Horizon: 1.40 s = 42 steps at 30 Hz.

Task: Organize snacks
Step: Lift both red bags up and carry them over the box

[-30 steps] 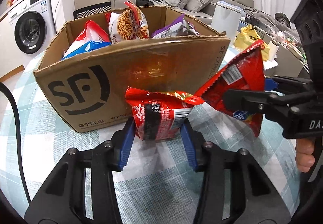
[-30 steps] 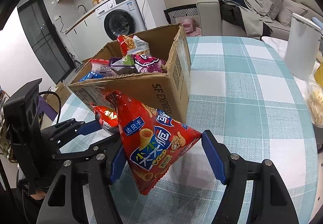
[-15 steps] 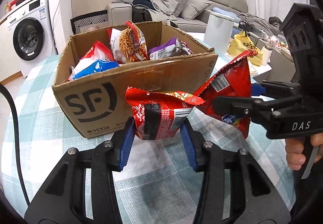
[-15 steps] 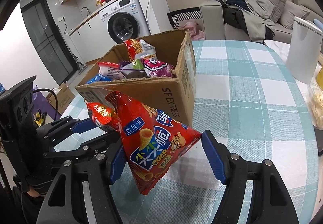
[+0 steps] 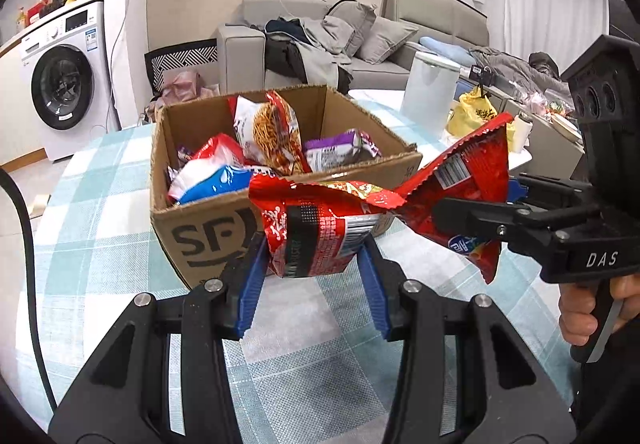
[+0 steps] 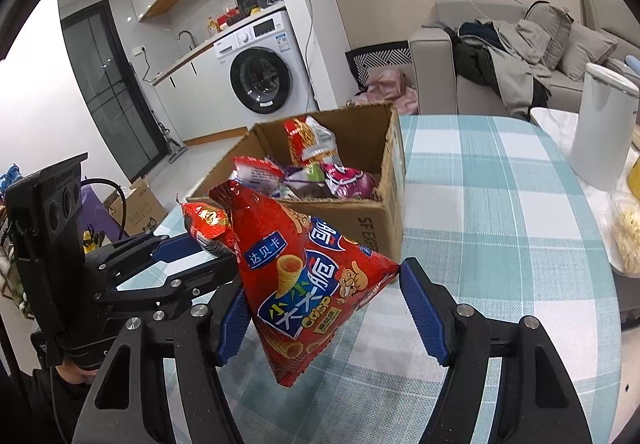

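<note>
My left gripper is shut on a red snack packet and holds it up in front of the open cardboard box. My right gripper is shut on a red cone-crisp bag, also in the air, right of the left packet; the bag also shows in the left wrist view. The two bags almost touch. The box holds several snack packets standing upright. In the right wrist view the left gripper and its packet sit at the left.
The box stands on a table with a teal-and-white checked cloth. A white bin stands at the table's far right edge. A bag of food lies at the right. A sofa and a washing machine stand beyond the table.
Both grippers have risen with their bags and pulled back from the box, so more of its inside shows. Both grips are unchanged.
</note>
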Available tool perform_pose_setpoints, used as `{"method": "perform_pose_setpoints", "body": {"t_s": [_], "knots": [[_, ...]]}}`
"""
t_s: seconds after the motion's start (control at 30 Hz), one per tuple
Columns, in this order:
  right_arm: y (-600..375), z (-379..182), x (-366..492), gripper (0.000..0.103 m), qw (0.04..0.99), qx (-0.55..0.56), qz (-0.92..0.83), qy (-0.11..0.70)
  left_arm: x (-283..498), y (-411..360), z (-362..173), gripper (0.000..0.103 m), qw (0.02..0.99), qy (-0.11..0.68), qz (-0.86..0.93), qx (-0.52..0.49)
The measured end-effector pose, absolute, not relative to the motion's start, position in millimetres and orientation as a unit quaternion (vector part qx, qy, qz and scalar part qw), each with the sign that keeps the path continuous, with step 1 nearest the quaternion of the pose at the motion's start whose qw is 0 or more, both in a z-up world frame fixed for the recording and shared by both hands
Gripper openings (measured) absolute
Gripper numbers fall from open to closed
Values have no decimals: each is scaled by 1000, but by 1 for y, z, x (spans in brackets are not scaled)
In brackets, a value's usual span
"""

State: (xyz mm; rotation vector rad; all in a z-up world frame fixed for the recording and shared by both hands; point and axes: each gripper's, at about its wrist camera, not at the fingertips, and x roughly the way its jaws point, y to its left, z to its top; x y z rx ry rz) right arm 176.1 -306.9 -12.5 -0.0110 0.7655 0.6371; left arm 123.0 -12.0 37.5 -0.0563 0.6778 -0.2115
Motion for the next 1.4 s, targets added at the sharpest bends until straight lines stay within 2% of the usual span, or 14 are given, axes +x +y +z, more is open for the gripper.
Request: {"method": "perform_pose_setpoints", "body": {"t_s": [0.6, 1.4], "knots": [[-319, 15, 162, 71, 892, 35, 313, 324, 103, -5, 63, 42, 945, 307, -104, -38], [-301, 40, 175, 71, 905, 32, 305, 296, 100, 13, 94, 42, 954, 284, -86, -49]]}}
